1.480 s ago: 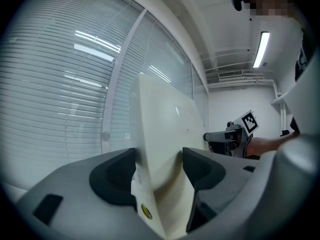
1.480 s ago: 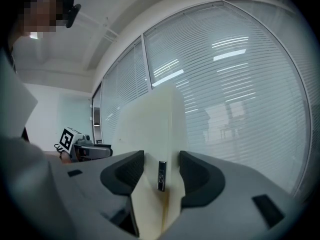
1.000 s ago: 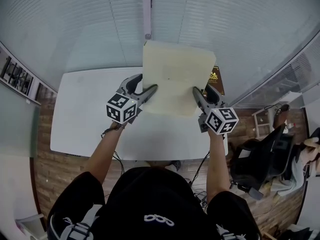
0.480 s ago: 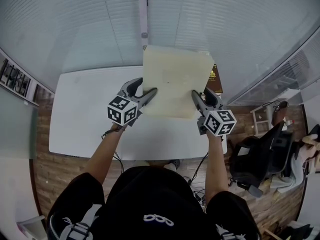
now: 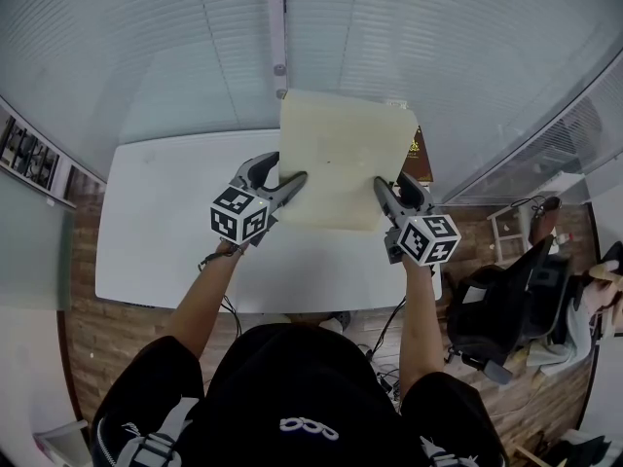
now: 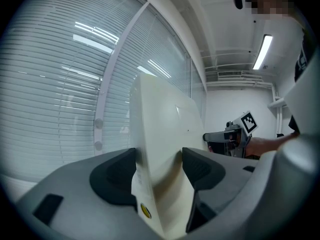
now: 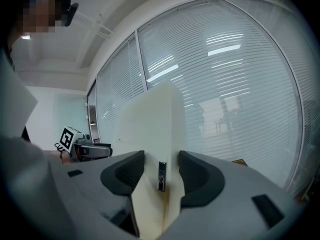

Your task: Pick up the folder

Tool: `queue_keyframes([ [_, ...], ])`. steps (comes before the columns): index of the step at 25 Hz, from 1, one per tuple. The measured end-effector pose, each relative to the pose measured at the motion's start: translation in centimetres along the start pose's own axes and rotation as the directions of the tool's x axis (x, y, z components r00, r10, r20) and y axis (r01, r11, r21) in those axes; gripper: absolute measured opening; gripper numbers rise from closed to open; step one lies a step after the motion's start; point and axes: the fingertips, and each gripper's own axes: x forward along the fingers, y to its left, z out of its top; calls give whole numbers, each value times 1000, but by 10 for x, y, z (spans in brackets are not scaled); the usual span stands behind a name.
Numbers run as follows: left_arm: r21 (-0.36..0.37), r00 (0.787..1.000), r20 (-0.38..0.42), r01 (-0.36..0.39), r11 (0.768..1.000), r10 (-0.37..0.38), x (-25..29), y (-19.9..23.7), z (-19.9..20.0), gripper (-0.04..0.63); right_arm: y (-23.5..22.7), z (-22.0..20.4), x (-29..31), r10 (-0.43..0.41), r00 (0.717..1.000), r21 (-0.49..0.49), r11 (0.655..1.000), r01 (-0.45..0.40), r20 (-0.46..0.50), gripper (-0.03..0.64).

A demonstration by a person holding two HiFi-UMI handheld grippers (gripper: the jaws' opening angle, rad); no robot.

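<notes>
A cream folder [image 5: 341,159] hangs in the air above the white table [image 5: 156,222], held by both side edges. My left gripper [image 5: 282,175] is shut on its left edge, and my right gripper [image 5: 391,185] is shut on its right edge. In the left gripper view the folder [image 6: 165,119] stands upright between the dark pads of the left gripper [image 6: 159,166]. The right gripper view shows the folder [image 7: 150,119] and its small metal clip clamped by the right gripper [image 7: 161,171]. Each gripper view shows the other gripper across the folder.
Window blinds [image 5: 195,47] run behind the table. A brown book [image 5: 420,149] lies at the table's far right, partly hidden by the folder. A dark chair with bags [image 5: 506,309] stands on the wooden floor to the right.
</notes>
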Motion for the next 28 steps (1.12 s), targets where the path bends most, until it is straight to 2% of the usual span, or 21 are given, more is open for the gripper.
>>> queue_keyframes([
  [28,-8,1000,-10,-2,1000,2,0,1,-2,293,-2,-4,0,-9,1000,-3,1000,9,-12,227],
])
